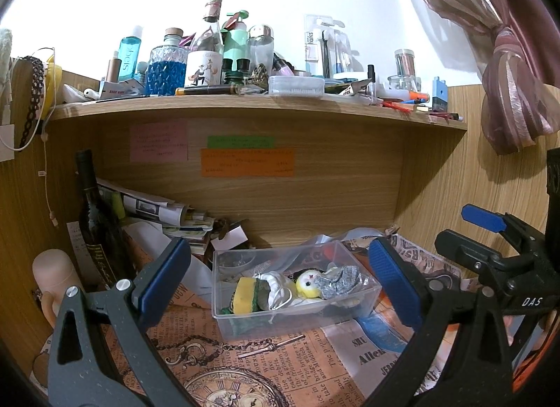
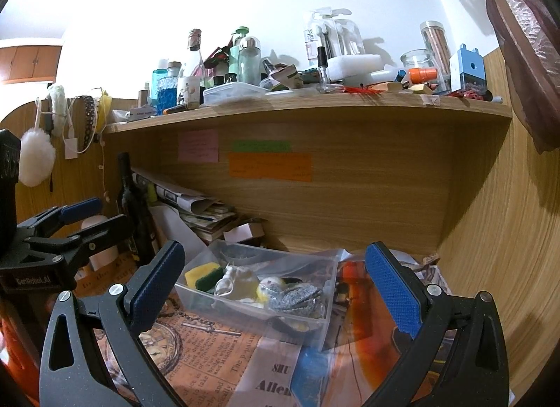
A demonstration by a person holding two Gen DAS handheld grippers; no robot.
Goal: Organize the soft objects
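A clear plastic box (image 1: 364, 305) stands on the desk under the shelf. In it lie a yellow-green sponge (image 1: 246, 296), a white cloth pouch (image 1: 278, 289), a small yellow plush (image 1: 308, 286) and a grey knitted piece (image 1: 339, 281). The box also shows in the right wrist view (image 2: 315, 323), with the sponge (image 2: 203, 275) and the grey piece (image 2: 297, 298). My left gripper (image 1: 278, 289) is open and empty, just in front of the box. My right gripper (image 2: 276, 288) is open and empty, to the right of the left one.
A dark wine bottle (image 1: 94, 221) and a paper stack (image 1: 164, 214) stand at the back left. A cluttered wooden shelf (image 1: 245, 105) hangs above. Newspaper-print paper (image 1: 280, 365) covers the desk. A wooden side wall (image 2: 507, 232) and a curtain (image 1: 507, 56) are on the right.
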